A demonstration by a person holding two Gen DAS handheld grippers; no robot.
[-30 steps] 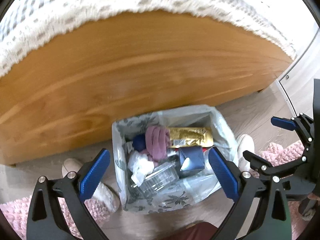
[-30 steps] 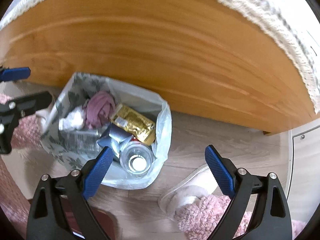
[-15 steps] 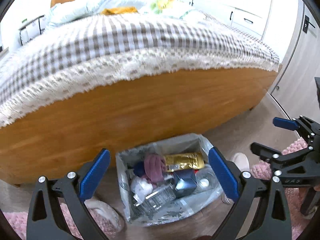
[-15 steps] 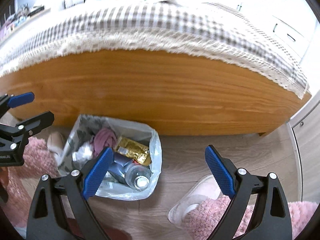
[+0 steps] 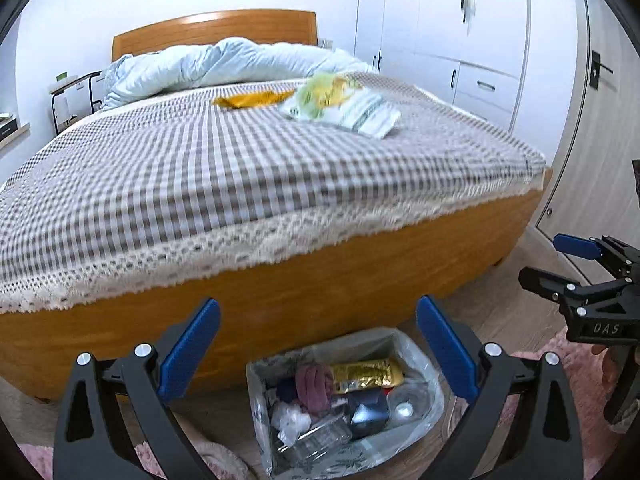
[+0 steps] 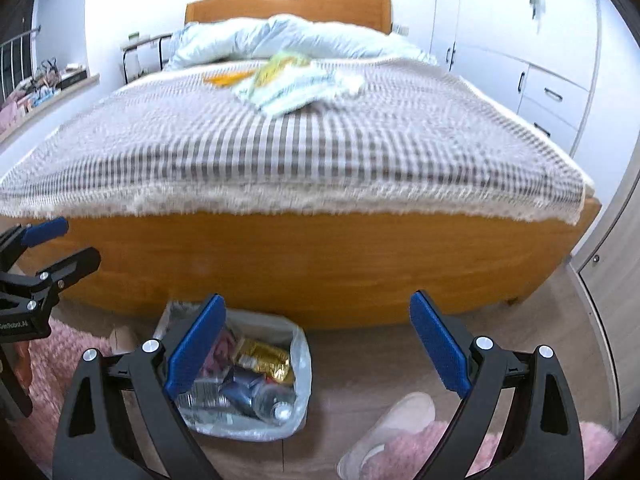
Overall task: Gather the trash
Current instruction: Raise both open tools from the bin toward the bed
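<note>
A patterned plastic trash bag (image 5: 424, 364) (image 6: 300, 360) stands open on the floor at the foot of the bed, holding a gold wrapper (image 5: 368, 374) (image 6: 262, 358), a clear bottle (image 6: 276, 404), a pink wad and other scraps. On the checked bedspread (image 5: 200, 168) (image 6: 320, 148) lie a green-and-white plastic package (image 5: 340, 104) (image 6: 296, 80) and an orange wrapper (image 5: 252, 99) (image 6: 226, 77). My left gripper (image 5: 318, 352) is open and empty above the bag. My right gripper (image 6: 318, 346) is open and empty too, to the bag's right.
The wooden bed frame (image 5: 320, 280) (image 6: 320, 252) rises just behind the bag. White wardrobes (image 5: 460, 32) (image 6: 520, 40) line the right wall. A pink fluffy rug (image 6: 420, 452) and a slipper (image 6: 388, 428) lie on the floor near me. A crumpled pale-blue duvet (image 5: 224, 62) sits by the headboard.
Both grippers have tilted up and back from looking down into the bag; the whole bed top with its two wrappers has come into view. Both stay open.
</note>
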